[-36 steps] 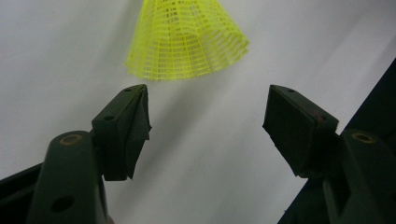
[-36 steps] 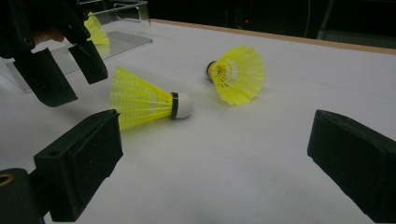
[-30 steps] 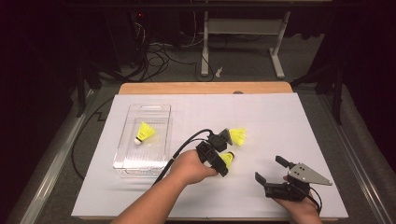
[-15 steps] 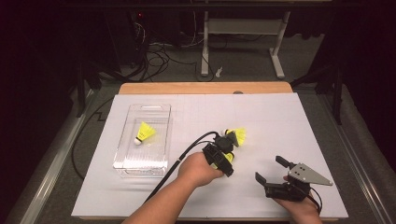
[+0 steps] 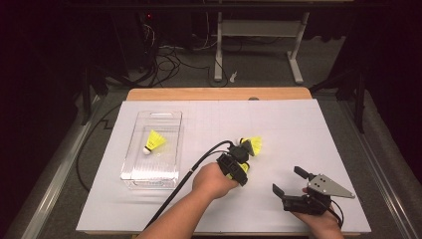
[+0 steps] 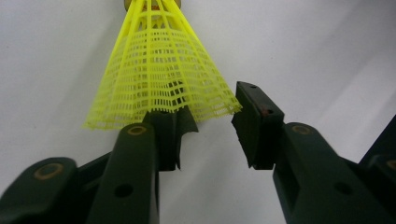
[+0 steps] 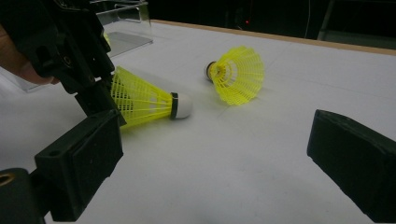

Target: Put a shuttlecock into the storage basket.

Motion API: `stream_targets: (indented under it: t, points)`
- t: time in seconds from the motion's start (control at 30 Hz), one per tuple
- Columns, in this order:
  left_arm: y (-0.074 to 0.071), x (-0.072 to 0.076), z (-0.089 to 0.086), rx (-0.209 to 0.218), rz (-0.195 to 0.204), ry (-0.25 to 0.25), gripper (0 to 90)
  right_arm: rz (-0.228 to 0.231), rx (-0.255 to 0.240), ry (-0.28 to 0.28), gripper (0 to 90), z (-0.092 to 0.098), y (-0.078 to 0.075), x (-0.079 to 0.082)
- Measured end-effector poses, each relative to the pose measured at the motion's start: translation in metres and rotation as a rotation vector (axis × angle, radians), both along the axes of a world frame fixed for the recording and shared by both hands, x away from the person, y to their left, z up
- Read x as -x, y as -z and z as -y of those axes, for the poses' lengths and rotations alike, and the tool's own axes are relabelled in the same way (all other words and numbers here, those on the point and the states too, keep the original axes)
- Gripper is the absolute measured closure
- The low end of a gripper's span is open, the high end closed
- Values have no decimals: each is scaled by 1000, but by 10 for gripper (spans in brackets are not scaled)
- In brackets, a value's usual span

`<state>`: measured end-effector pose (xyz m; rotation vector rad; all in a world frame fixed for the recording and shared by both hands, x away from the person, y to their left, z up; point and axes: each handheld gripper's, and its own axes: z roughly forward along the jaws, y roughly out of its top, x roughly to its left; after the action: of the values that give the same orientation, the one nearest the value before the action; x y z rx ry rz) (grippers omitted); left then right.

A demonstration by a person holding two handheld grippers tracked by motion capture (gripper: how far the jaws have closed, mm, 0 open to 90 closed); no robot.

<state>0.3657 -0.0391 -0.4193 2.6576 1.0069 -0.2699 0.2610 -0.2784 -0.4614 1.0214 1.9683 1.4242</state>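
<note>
Two yellow shuttlecocks lie on the white table sheet (image 5: pixel 298 129). The nearer shuttlecock (image 5: pixel 245 167) (image 7: pixel 144 100) (image 6: pixel 159 70) has a white cork that points away from my left gripper (image 5: pixel 239 172) (image 6: pixel 210 126). The left jaws have just been closing and stand open, with the rim of its mesh skirt at their tips, one pad under the rim, the other at its edge. The farther shuttlecock (image 5: pixel 253 144) (image 7: pixel 236 74) lies free. A third shuttlecock (image 5: pixel 155 141) rests in the clear box (image 5: pixel 149 181). My right gripper (image 5: pixel 287 180) (image 7: pixel 210 154) sits open and holds nothing near the front right.
The clear box (image 7: pixel 126 23) stands at the left of the sheet. The left gripper's black cable (image 5: pixel 189 174) runs back along the forearm. A wooden table edge (image 5: pixel 219 93) borders the far side, with dark floor, cables and a desk frame (image 5: pixel 259 30) beyond.
The left gripper has edged slightly to the right over the nearer shuttlecock. The right gripper and the other shuttlecocks have stayed in place.
</note>
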Motion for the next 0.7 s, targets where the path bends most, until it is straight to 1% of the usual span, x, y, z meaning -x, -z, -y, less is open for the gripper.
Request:
stream_targets:
  t: [0.17, 0.3, 0.33, 0.4, 0.47, 0.5, 0.7]
  points:
    - [1, 0, 0, -8, 4, 7, 747, 0, 0, -2, 41, 0, 0, 0]
    - [2, 0, -2, -8, 31, 0, 850, 0, 0, -3, 41, 0, 0, 0]
    - [1, 0, -2, -8, 44, 0, 868, 0, 0, -3, 41, 0, 0, 0]
    - [1, 0, -5, -4, 58, -5, 883, 0, -1, -3, 41, 0, 0, 0]
    - [0, -1, -7, -6, 68, 0, 893, -2, -2, -2, 42, 1, 0, 0]
    - [0, 0, -8, -4, 67, -5, 896, -2, -2, -2, 41, 1, 0, 0]
    - [-6, 1, -12, -8, 79, 20, 900, -1, 2, -3, 41, 0, 0, 0]
